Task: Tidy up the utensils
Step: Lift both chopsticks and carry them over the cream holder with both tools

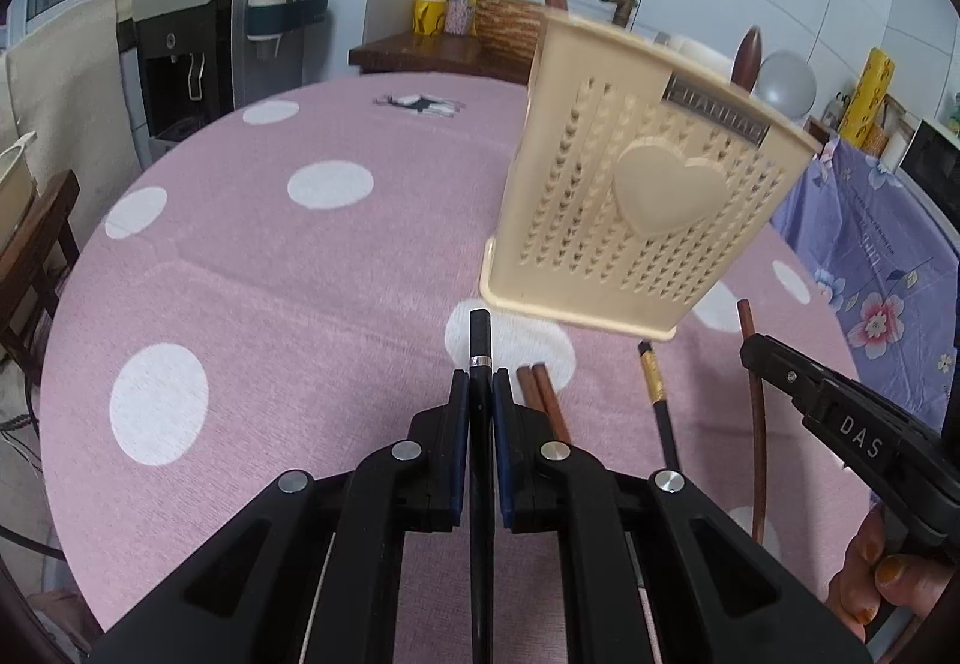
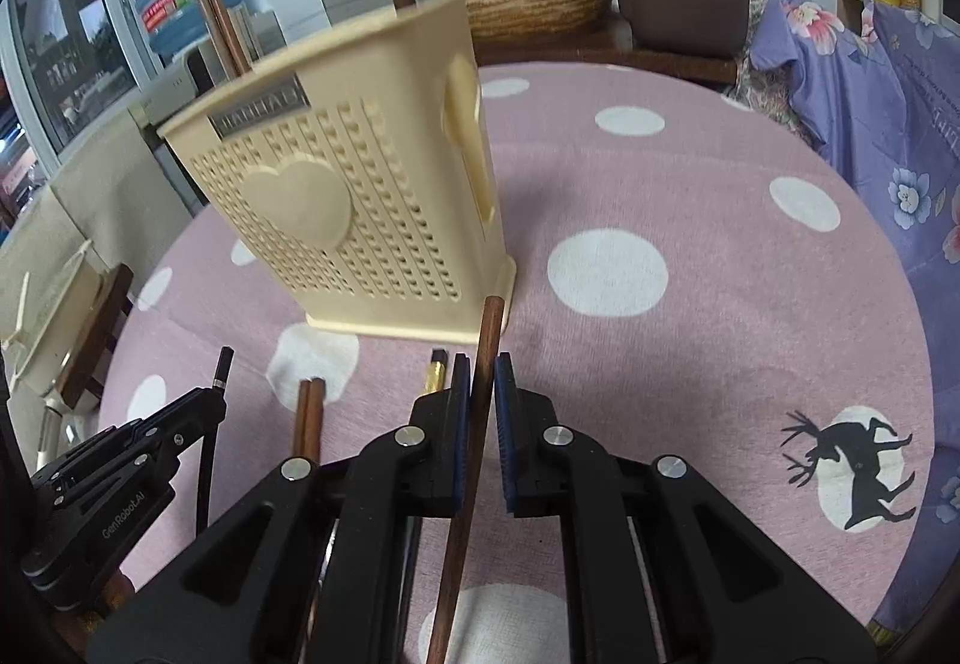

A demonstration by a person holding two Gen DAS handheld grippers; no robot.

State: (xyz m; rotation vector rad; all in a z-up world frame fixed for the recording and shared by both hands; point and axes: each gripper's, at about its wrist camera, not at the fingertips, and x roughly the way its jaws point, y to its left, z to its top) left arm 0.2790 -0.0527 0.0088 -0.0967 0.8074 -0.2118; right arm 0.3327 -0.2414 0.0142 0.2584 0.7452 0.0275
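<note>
Pink dotted tablecloth (image 1: 252, 280) ahead: holder (image 1: 636, 196) part-filled, left gripper (image 1: 480, 394) clamps a black chopstick (image 1: 480, 340), right gripper (image 2: 480, 382) a brown chopstick (image 2: 489, 328), a brown pair (image 1: 543, 394) and a gold-banded chopstick (image 1: 657, 394) lie loose between them.

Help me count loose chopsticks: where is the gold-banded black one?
On the tablecloth, the gold-banded black chopstick lies before the utensil holder, between the brown pair and the right gripper.

Right claw (image 2: 480, 370) clamped on 1 brown chopstick (image 2: 485, 340), its tip up near the corner of the cream holder (image 2: 372, 220) on the pink dotted desk (image 2: 690, 352). Left claw (image 2: 210, 403) pinches a black chopstick (image 2: 223, 364). 2 brown chopsticks (image 2: 309, 412) and a gold-banded one (image 2: 437, 364) lie between them.
</note>
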